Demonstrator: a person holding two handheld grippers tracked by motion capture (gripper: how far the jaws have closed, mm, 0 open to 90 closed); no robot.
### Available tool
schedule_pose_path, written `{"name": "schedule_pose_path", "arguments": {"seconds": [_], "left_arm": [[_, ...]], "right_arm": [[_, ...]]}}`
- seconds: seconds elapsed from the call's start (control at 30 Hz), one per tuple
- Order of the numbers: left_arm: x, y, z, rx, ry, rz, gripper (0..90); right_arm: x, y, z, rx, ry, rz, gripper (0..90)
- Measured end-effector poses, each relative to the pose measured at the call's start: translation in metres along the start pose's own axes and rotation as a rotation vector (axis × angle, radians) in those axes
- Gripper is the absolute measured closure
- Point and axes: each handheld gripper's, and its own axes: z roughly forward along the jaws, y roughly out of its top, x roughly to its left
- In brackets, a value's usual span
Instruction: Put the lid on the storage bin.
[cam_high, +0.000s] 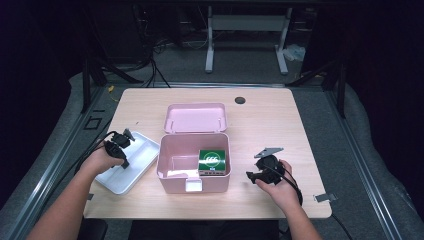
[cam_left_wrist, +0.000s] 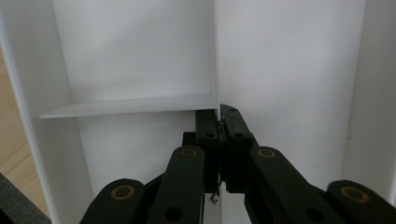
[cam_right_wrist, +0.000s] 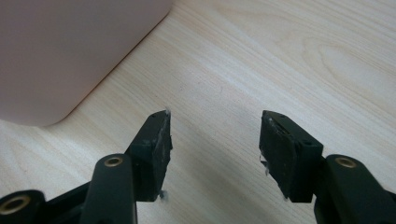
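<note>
White divided tray (cam_high: 131, 165) left of box

Black fingers (cam_right_wrist: 154, 144), brass rivets

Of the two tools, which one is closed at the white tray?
The left tool: its jaws meet on the thin divider wall of the white tray. The right tool stands open over the bare wooden table, beside the pink box.

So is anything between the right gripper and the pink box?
Nothing visible. The right gripper, jaws open and empty, sits just right of the pink box, with bare wooden table between them. The box lid is up, and the green carton inside lies in the corner nearest that gripper.
</note>
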Motion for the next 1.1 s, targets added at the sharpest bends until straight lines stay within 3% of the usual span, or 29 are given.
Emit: {"name": "schedule_pose_path", "arguments": {"seconds": [0.3,0.77,1.1], "left_arm": [[0.002,-0.001,-0.003,0.018,-0.026,-0.005,89.3],[0.009,-0.006,-0.049,-0.033,-0.013,0.008,89.3],[0.014,-0.016,-0.065,-0.045,-0.024,-0.005,89.3]], "right_arm": [[0.000,0.000,0.001,0.004,0.003,0.000,43.0],[-0.001,-0.001,0.001,0.004,-0.007,0.008,43.0],[-0.001,-0.001,0.004,0.006,-0.001,0.011,43.1]]}}
